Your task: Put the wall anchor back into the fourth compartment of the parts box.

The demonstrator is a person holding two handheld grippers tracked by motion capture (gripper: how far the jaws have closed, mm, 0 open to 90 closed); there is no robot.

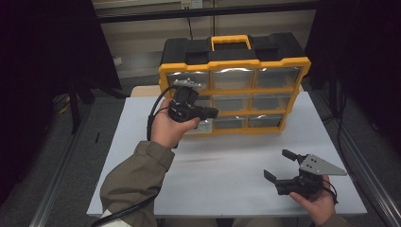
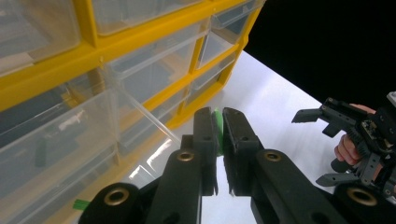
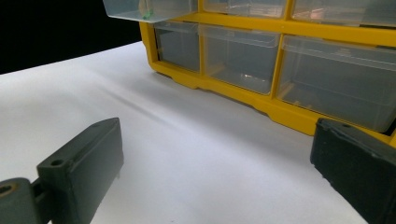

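Between my left jaws [image 2: 218, 140] sits a small green piece [image 2: 217, 133], pinched tight, with just its edge poking out at the tips. Left gripper is up off the bench [image 1: 227, 161], held right in front of the yellow organizer [image 1: 234, 90] with its clear drawers, over at the cabinet's left column. One clear drawer [image 2: 70, 135] is pulled out just beside the jaws, its corner nearly level with the tips in the left gripper view. From the right gripper view the same open drawer [image 3: 149, 9] hangs out over the bench, up and to the left of my right jaws, and there's a bit of something green [image 3: 147, 15] at its front wall; can't tell what it is from here.

Right gripper [image 1: 287, 166] is low, near the front right of the bench, well apart from the organizer. Its jaws are spread wide with nothing but white bench between them, and the bottom row of drawers [image 3: 238, 60] lies straight ahead of them. In the left gripper view the right gripper [image 2: 327, 144] shows off to the side past my left jaws, splayed apart too, with the hand [image 2: 348, 149] behind it.

A small green scrap [image 2: 80, 204] also lies low down by the cabinet's base, below and to the left of the left jaws.
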